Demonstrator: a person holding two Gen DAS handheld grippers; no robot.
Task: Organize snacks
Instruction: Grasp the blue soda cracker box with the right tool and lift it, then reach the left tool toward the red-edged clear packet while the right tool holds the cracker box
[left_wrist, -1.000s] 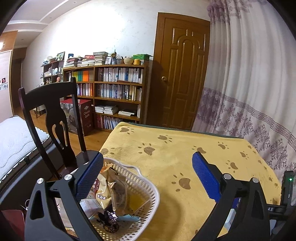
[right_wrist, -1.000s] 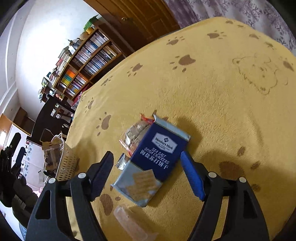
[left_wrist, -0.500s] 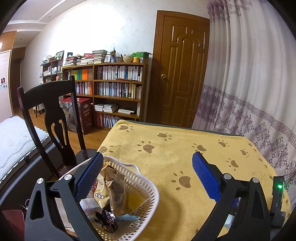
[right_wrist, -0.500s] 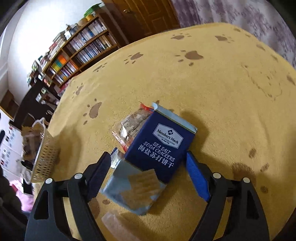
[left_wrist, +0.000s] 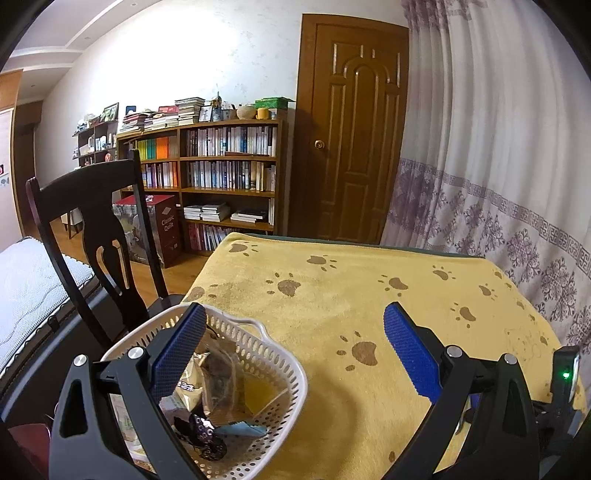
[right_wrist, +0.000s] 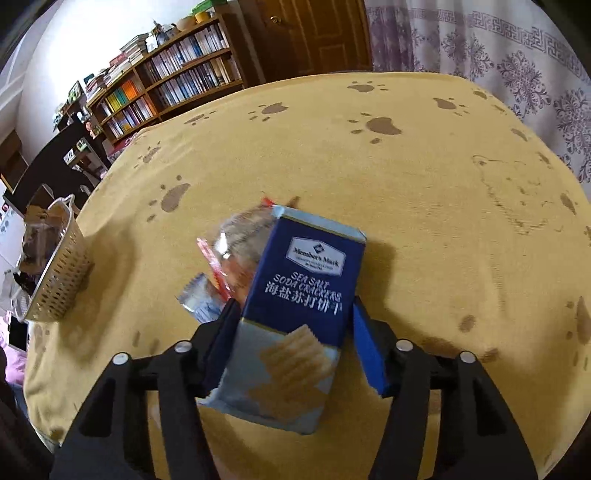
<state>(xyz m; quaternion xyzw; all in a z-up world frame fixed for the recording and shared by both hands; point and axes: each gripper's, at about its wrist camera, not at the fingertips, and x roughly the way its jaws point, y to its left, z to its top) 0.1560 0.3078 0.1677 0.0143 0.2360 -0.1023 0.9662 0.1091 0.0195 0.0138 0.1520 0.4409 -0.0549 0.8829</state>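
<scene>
A dark blue soda cracker pack (right_wrist: 306, 280) lies on the yellow paw-print tablecloth (right_wrist: 406, 166). My right gripper (right_wrist: 294, 304) has its blue pads pressed against the pack's two sides. A clear-wrapped snack (right_wrist: 240, 236) and a small blue-white packet (right_wrist: 201, 299) lie partly under the pack's left edge. The white perforated basket (left_wrist: 288, 369) holds several wrapped snacks (left_wrist: 214, 380); it also shows at the table's left edge as the basket (right_wrist: 59, 280). My left gripper (left_wrist: 291, 314) hovers open over the basket's right rim with nothing in it.
A dark wooden chair (left_wrist: 99, 221) stands just behind the basket at the table's left side. A bookshelf (left_wrist: 221, 177) and brown door (left_wrist: 351, 140) are at the back, and a curtain (left_wrist: 498, 166) hangs at the right. A bed (left_wrist: 26, 288) lies left.
My right gripper's jaws have narrowed from wide open onto the cracker pack, and it has moved closer. The left gripper has drifted slightly and stays open.
</scene>
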